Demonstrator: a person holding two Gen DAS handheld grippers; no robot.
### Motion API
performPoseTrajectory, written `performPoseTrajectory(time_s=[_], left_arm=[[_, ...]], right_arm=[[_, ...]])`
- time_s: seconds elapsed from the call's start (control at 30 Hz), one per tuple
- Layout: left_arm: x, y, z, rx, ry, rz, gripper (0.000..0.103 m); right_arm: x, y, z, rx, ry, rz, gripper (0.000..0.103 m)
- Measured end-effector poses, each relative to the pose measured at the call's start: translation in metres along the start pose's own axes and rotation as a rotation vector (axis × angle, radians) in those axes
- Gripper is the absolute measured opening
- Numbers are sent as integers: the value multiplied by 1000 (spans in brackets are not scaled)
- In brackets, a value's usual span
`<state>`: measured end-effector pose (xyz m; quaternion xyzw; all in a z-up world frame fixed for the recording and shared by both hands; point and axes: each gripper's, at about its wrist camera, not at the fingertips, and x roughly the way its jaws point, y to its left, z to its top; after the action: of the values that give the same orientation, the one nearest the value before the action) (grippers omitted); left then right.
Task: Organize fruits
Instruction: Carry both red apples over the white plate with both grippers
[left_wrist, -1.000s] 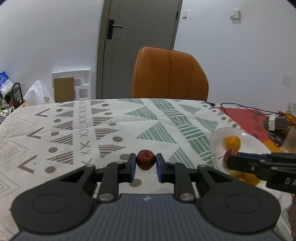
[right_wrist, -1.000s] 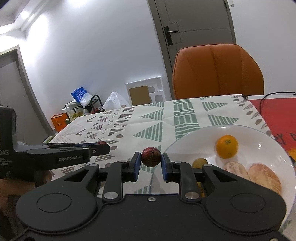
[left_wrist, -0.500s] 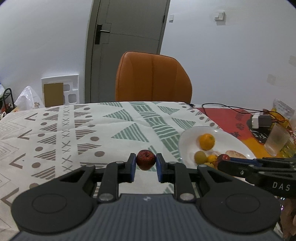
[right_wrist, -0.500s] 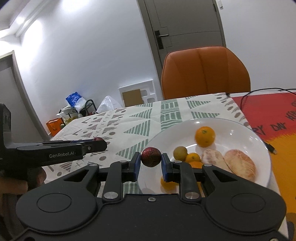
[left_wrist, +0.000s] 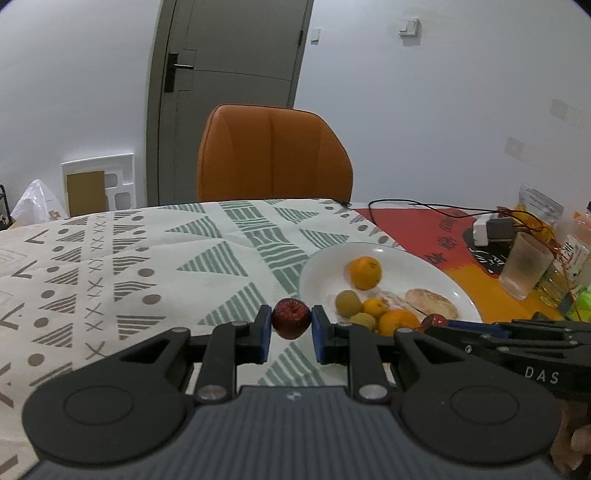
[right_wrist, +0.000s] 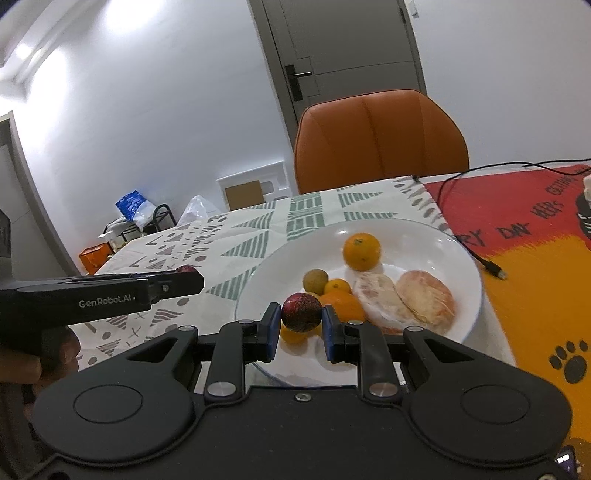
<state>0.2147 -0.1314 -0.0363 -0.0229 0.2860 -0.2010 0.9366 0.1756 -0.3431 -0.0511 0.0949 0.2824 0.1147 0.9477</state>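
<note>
My left gripper (left_wrist: 291, 326) is shut on a small dark red fruit (left_wrist: 291, 318), held above the patterned cloth just left of the white plate (left_wrist: 424, 264). My right gripper (right_wrist: 301, 323) is shut on a second small red fruit (right_wrist: 301, 312) over the near left part of the plate (right_wrist: 424, 230). The plate holds an orange (right_wrist: 361, 251), a green-brown fruit (right_wrist: 316, 280), smaller oranges and two peeled citrus pieces (right_wrist: 423, 301). In the right wrist view the left gripper (right_wrist: 186, 275) reaches in from the left; in the left wrist view the right gripper (left_wrist: 436, 322) reaches in from the right.
An orange chair (left_wrist: 273, 155) stands behind the table. On the red and orange mat (right_wrist: 535, 251) lie a black cable (right_wrist: 480, 254), a frosted glass (left_wrist: 524, 266), a charger (left_wrist: 491, 230) and bottles at the far right. A person's hand (right_wrist: 33, 354) grips the left tool.
Both grippers have moved to the right toward the plate, each still shut on its red fruit. The right one now hangs over the plate; the left one has neared its rim.
</note>
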Motion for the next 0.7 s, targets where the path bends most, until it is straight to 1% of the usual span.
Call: performPoseTrajectory(time_s=[0.17,0.2,0.23,0.7], left_arm=[[0,-10,-2,12,2,-11,21],[0,-11,-2,14,3,-13,21],[0,-13,-2,17,4,-15,21],[5,-47,-4,64,16,-61,21]], right_arm=[[-3,-9,-5,24,2,-20,24],[-4,-12,-5,34,0,-23,29],[-4,-13,-5,37,-1,-29,30],[-26,-32,-10,73,-37,-54,30]])
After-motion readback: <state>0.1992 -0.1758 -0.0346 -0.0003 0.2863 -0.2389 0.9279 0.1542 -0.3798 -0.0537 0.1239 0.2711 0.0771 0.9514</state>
